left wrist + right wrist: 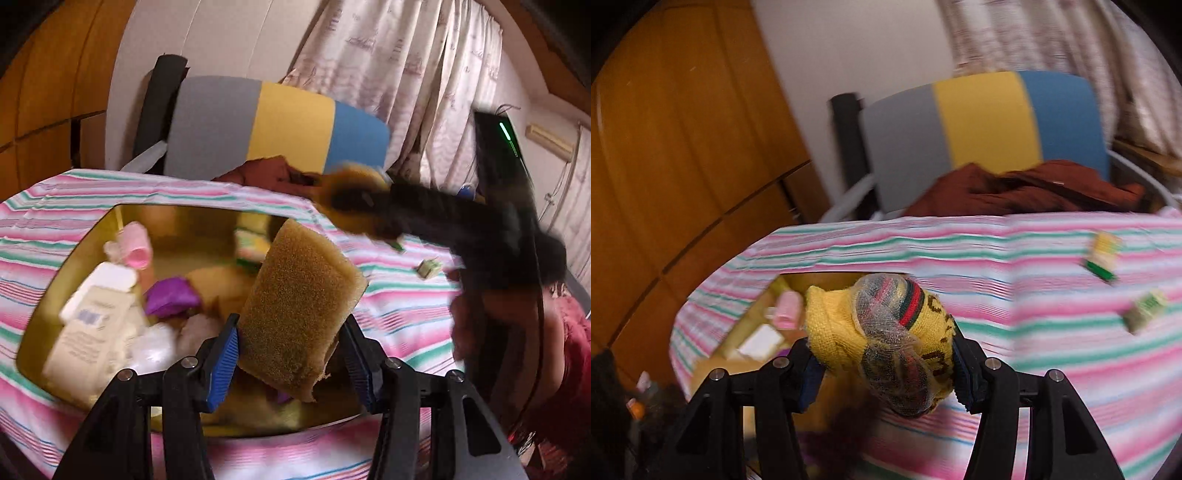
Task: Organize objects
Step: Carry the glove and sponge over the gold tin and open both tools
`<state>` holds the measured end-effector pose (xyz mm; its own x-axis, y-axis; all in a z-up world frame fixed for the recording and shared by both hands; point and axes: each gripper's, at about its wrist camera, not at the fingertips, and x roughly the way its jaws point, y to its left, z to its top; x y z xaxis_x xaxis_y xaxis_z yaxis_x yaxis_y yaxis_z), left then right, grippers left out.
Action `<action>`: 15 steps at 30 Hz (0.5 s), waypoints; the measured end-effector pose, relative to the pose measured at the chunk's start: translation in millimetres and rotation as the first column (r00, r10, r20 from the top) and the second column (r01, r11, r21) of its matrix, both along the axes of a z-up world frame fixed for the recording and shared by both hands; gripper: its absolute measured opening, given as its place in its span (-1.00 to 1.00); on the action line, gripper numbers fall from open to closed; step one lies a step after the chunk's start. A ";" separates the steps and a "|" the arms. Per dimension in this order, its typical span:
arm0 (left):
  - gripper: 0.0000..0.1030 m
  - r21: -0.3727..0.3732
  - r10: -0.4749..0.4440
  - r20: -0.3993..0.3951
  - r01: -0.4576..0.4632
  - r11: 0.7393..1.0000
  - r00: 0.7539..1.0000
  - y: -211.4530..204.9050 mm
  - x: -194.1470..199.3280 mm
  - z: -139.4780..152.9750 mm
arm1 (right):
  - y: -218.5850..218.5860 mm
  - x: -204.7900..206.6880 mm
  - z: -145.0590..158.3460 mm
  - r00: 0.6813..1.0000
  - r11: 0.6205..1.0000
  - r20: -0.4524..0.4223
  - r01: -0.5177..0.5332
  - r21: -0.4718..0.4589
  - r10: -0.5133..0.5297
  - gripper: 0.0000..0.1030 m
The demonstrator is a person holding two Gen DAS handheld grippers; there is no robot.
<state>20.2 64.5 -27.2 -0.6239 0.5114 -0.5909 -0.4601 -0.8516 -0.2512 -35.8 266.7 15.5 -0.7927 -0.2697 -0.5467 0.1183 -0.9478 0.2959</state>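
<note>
My left gripper (291, 354) is shut on a brown sponge (299, 295), held tilted above a gold tin box (74, 258) on the striped cloth. Inside the box lie a pink bottle (135, 245), white bottles (92, 306), a purple pouch (171, 297) and other small things. My right gripper (886, 363) is shut on a yellow knitted sock bundle (886, 332) wrapped in netting, over the box's right edge (768, 295). In the left wrist view the right gripper (354, 199) is a dark blur with the yellow bundle (358, 177) beyond the box.
The table wears a pink, green and white striped cloth (1052, 325). Two small packets (1102, 254) (1145, 308) lie on it to the right. A grey, yellow and blue chair back (280, 125) with a dark red garment (1034, 188) stands behind, beside a wooden cabinet (683, 166).
</note>
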 end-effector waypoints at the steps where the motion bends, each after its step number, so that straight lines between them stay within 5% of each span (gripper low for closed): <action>1: 0.05 -0.010 -0.008 0.008 0.008 1.000 1.000 -4.6 -1.7 -2.5 | -12.0 -11.4 1.5 1.000 1.000 0.001 -0.023 0.007 0.023 0.15; 4: 0.06 -0.023 -0.029 0.025 0.029 0.999 0.999 -12.6 -1.4 -10.2 | -43.7 -48.1 0.6 0.997 0.997 0.029 -0.073 0.030 0.072 0.18; 8: 0.07 -0.025 -0.037 0.043 0.038 0.999 0.998 -16.1 -4.9 -19.3 | -69.3 -81.3 -10.7 0.990 0.992 0.092 -0.111 0.058 0.106 0.53; 12: 0.16 0.009 -0.035 0.105 0.034 0.999 0.994 -24.4 -12.8 -32.4 | -59.5 -83.9 -11.9 0.994 0.997 0.088 -0.071 0.044 0.067 0.67; 15: 0.20 -0.089 0.000 0.110 0.010 0.996 0.994 -14.4 -18.0 -39.9 | -44.7 -67.8 -6.7 0.998 1.000 0.055 -0.027 0.012 0.026 0.84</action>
<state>2.2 50.1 -67.2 -0.5504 0.4566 -0.6990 -0.4385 -0.8705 -0.2234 -103.6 222.0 8.8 -0.7543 -0.2832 -0.5923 0.1276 -0.9482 0.2909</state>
